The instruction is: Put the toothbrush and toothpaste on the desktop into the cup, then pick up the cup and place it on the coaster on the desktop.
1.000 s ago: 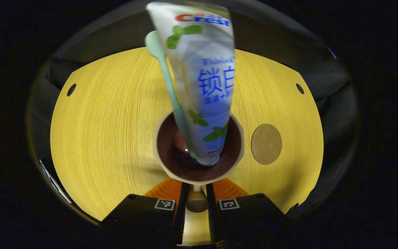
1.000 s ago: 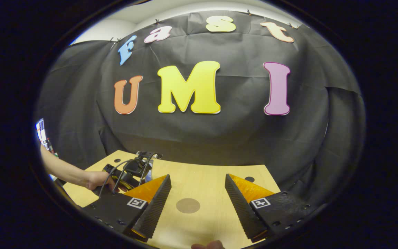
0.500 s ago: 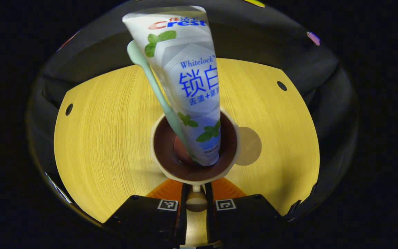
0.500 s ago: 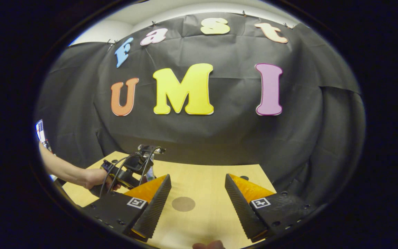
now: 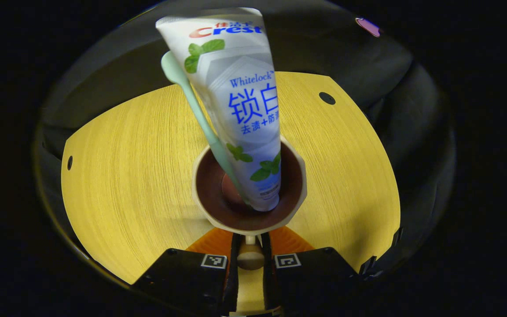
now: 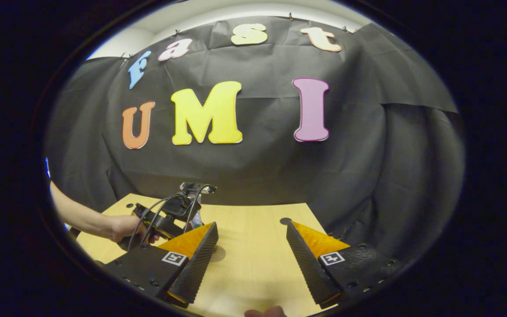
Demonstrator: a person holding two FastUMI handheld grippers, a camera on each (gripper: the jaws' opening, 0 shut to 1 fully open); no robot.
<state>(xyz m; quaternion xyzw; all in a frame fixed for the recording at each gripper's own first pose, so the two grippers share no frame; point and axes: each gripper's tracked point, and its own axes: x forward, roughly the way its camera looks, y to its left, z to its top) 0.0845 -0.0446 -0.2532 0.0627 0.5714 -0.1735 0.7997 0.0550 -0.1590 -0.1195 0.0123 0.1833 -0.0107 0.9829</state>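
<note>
Beige cup [image 5: 295,176], handle pinched by left gripper [image 5: 250,246], holds one toothbrush [image 5: 192,101], one toothpaste [image 5: 244,110].

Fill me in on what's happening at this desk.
A person works a gripper in each hand. The left gripper has its jaws clamped on the handle of a cup, which holds the toothpaste and toothbrush, above the wooden desktop. The right gripper hangs open, holding nothing.

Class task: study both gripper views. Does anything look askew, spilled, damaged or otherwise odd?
Nothing stands out. The toothpaste and toothbrush lean inside the cup, whose handle the left gripper grips. Nothing is spilled or damaged.
</note>
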